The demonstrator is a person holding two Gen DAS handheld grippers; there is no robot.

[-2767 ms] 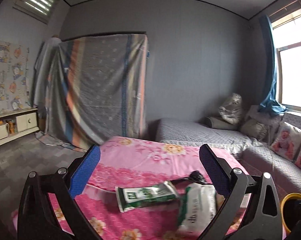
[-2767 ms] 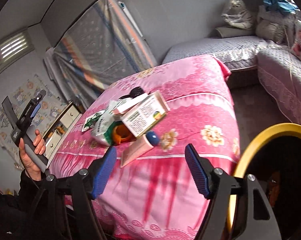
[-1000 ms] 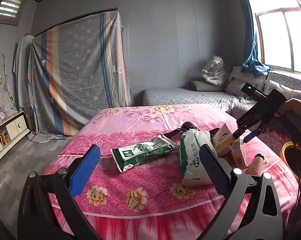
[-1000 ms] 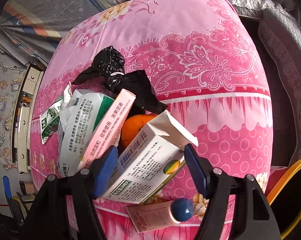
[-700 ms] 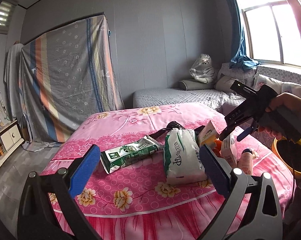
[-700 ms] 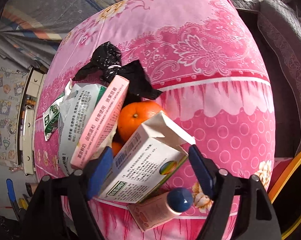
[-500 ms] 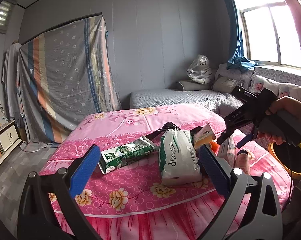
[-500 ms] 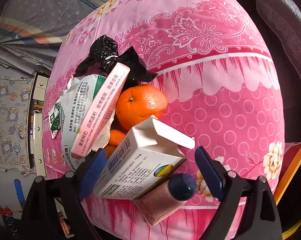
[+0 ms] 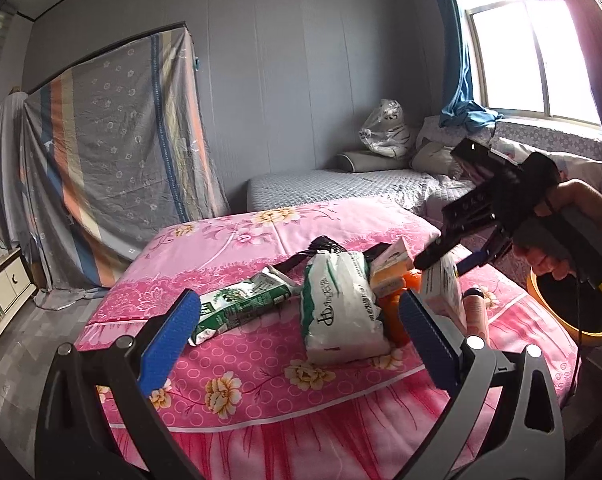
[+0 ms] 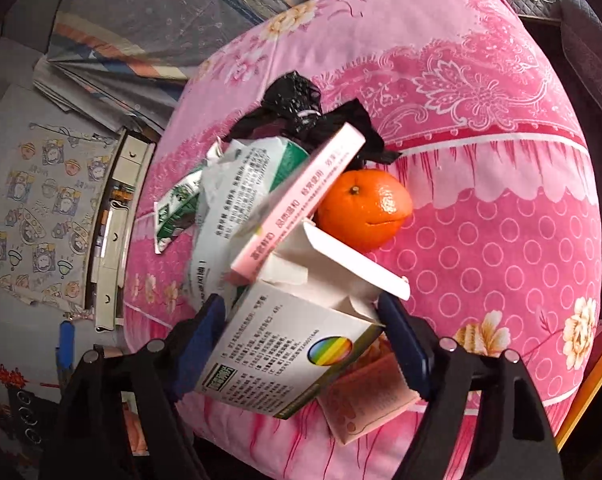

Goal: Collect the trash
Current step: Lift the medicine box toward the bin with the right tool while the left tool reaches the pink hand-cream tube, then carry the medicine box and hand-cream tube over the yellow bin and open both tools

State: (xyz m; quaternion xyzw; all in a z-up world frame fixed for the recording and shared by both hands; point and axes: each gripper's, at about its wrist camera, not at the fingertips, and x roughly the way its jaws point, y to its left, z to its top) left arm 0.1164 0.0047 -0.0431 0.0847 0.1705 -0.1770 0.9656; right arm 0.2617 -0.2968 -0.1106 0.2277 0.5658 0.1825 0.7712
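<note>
Hovering low before the pink bed (image 9: 261, 376), the left claw (image 9: 297, 344) gapes, released, nothing between its pads. The right claw (image 10: 301, 340) has just been closing and grasps the white carton (image 10: 289, 344) at the bed's near edge, its long axis tilted, open flap pointing up toward the orange (image 10: 365, 208).

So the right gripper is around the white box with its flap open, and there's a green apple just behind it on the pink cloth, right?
Not an apple: the right wrist view shows an orange behind the white box. The right gripper does straddle the box, flap open, on the pink cloth.
</note>
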